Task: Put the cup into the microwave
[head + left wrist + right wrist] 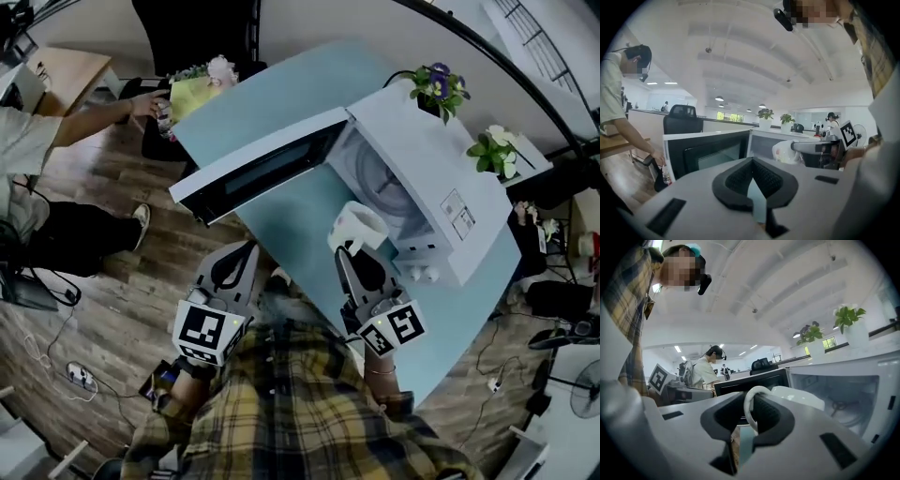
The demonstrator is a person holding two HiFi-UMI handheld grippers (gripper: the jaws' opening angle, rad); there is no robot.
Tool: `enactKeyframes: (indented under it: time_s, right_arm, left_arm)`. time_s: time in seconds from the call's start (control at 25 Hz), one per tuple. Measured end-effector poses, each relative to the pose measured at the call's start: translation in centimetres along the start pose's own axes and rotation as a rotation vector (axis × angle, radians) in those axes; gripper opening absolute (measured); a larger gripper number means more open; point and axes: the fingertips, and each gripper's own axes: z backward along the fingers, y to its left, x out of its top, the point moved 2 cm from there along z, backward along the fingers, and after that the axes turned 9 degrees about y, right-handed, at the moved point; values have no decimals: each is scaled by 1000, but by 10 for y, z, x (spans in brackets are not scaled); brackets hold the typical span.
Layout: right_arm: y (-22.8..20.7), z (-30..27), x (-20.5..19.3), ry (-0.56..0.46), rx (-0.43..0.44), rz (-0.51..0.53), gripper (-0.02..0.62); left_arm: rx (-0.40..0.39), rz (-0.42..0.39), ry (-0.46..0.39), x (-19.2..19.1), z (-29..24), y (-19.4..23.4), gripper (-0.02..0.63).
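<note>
Teal table [281, 84]: microwave [431, 178] label [457, 214] unreadable (cup [361, 223] clamped by right hand-held gripper [351, 250]).

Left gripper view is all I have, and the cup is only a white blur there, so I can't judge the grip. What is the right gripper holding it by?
Observer: By the handle. The right gripper has its jaws closed on that white loop, with the body of the cup beyond them.
Operator: Is it inside yet?
Observer: No. The head view shows it in front of the open microwave, not past the opening.
Operator: Anything already in there?
Observer: The right gripper view shows only the turntable and nothing else.
</note>
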Motion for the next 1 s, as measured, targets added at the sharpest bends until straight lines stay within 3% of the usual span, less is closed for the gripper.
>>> enactKeyframes:
  time_s: [0.4, 1.0]
  right_arm:
    - [-59, 11, -2, -9, -98, -25, 66]
    - [-70, 31, -6, -47, -239, -55, 66]
  left_arm:
    - [-148, -69, 27, 31, -87, -27, -8]
    - [-331, -151, 49, 46, -132, -53, -8]
